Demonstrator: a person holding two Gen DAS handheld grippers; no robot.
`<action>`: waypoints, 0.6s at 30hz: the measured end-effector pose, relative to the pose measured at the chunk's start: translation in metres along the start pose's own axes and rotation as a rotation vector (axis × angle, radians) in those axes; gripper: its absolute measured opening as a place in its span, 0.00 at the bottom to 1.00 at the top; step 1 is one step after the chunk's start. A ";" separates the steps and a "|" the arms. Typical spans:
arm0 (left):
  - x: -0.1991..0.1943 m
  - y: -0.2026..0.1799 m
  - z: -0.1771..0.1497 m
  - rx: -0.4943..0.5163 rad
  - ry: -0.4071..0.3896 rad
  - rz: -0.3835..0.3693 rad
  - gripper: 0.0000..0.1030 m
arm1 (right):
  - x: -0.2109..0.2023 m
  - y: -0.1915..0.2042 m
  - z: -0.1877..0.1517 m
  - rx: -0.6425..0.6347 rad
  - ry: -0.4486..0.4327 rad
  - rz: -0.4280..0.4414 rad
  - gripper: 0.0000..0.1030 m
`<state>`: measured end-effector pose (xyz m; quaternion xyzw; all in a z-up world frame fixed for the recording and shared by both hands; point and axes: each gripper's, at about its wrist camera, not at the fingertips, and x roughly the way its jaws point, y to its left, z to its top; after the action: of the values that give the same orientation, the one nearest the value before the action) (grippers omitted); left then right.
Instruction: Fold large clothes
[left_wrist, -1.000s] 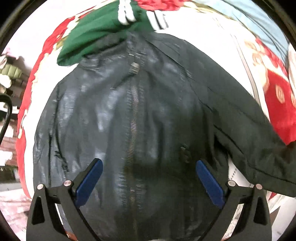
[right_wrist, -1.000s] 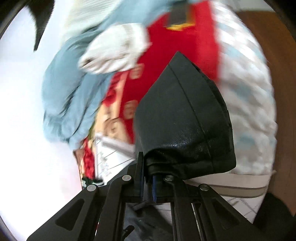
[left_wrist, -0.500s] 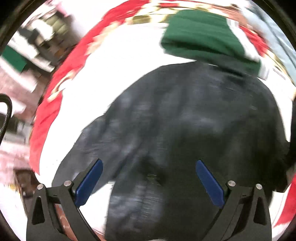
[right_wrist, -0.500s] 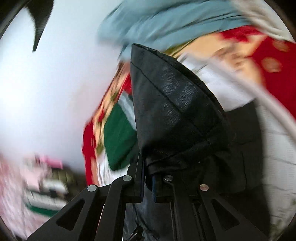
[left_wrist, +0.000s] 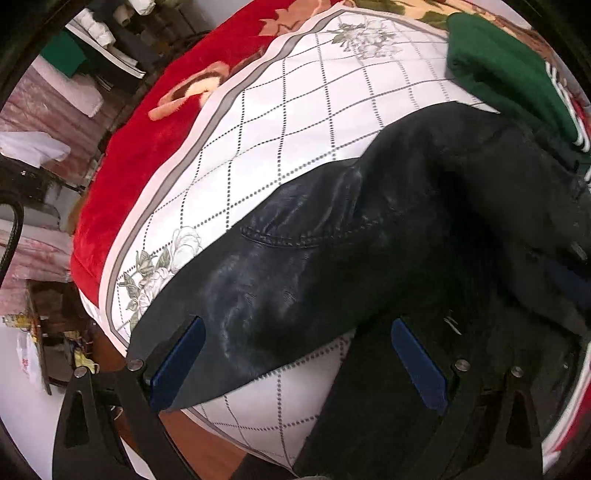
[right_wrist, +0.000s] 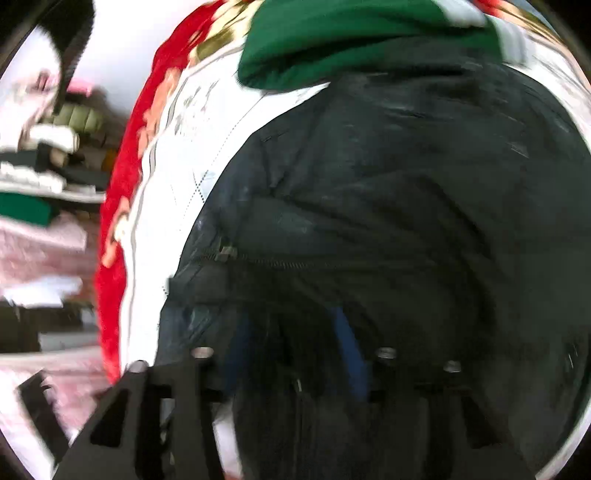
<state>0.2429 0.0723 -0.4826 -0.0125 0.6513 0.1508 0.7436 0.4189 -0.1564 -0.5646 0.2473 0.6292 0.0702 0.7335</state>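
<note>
A black leather jacket (left_wrist: 369, 236) lies on a white quilted sheet (left_wrist: 295, 118) on the bed. Its left sleeve (left_wrist: 236, 302) runs down towards me in the left wrist view. My left gripper (left_wrist: 295, 354) is open and empty, its blue pads on either side of the sleeve's end. In the right wrist view the jacket (right_wrist: 388, 206) fills the frame, with its zipper (right_wrist: 229, 254) running across. My right gripper (right_wrist: 291, 354) hangs low over the jacket; its blue pads stand apart, blurred and dark, with nothing between them.
A green garment with white stripes (left_wrist: 509, 70) lies at the jacket's far end; it also shows in the right wrist view (right_wrist: 332, 40). A red floral blanket (left_wrist: 147, 140) borders the sheet on the left. Cluttered shelves (left_wrist: 74, 55) stand beyond the bed.
My right gripper has let go of the black sleeve it carried across the jacket and has opened. My left gripper has swung left to the jacket's other sleeve, still open.
</note>
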 end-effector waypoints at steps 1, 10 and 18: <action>-0.004 -0.003 -0.001 0.001 -0.004 -0.010 1.00 | -0.018 -0.012 -0.010 0.043 -0.017 -0.002 0.53; 0.006 -0.062 0.021 -0.001 -0.037 -0.039 1.00 | -0.082 -0.154 -0.024 0.319 -0.107 -0.258 0.37; 0.069 -0.129 0.055 0.001 -0.023 0.081 1.00 | -0.027 -0.214 0.037 0.200 0.017 -0.416 0.19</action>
<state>0.3338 -0.0243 -0.5638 0.0161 0.6426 0.1806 0.7444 0.4042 -0.3631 -0.6338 0.1831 0.6767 -0.1432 0.6986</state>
